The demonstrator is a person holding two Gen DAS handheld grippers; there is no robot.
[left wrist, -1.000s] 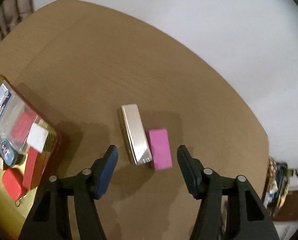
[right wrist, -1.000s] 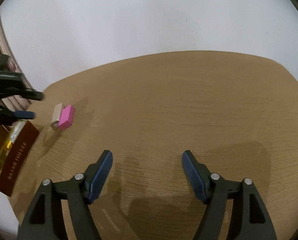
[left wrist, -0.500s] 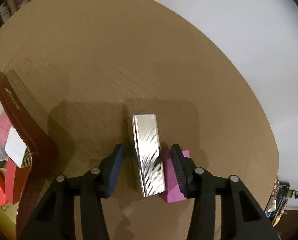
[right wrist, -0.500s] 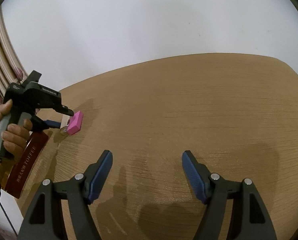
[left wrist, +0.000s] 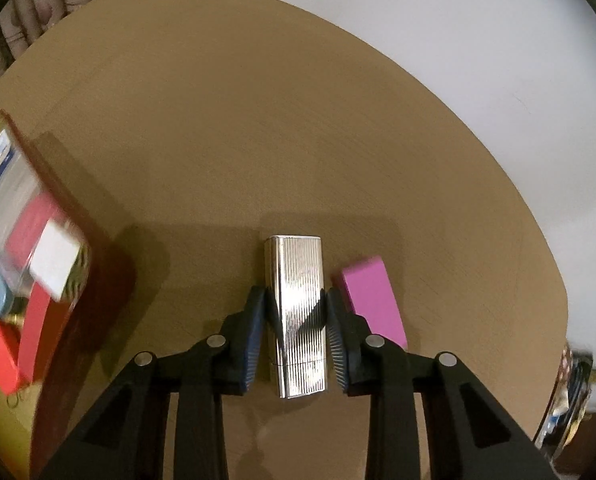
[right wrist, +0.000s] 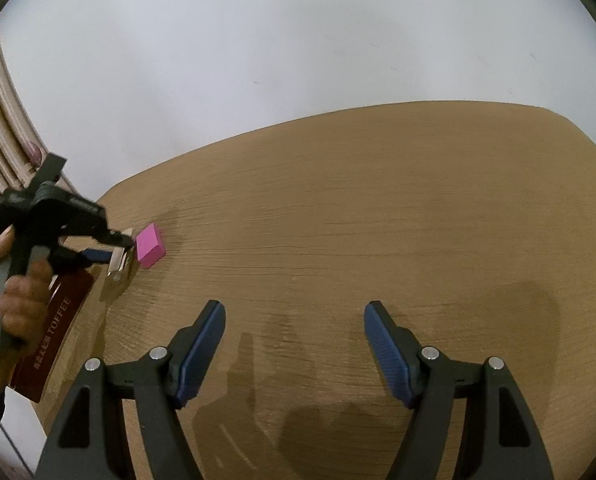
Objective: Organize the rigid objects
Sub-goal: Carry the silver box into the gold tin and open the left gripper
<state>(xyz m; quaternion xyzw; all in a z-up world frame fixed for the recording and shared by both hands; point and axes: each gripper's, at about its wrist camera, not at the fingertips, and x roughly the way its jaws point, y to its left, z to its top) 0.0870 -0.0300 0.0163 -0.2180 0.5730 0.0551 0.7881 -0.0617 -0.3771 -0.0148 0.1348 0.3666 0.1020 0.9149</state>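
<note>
- My left gripper (left wrist: 296, 320) points steeply down at the wooden table (left wrist: 298, 140), its jaws closing around the silver ribbed case (left wrist: 298, 312), which lies flat on the wood between them.
- Both blue pads (left wrist: 254, 336) look to be touching the long sides of the case.
- The pink block (left wrist: 372, 300) lies just beside the case, outside my right-hand finger, angled slightly away.
- At the left edge sits a dark red box (left wrist: 98, 300) holding red, white and blue items, blurred.
- My right gripper (right wrist: 294, 344) hangs wide apart over bare table with nothing between its fingers.
- From there I see my left hand (right wrist: 6, 300) on its handle, beside the box lettered TOFFEE.
</note>
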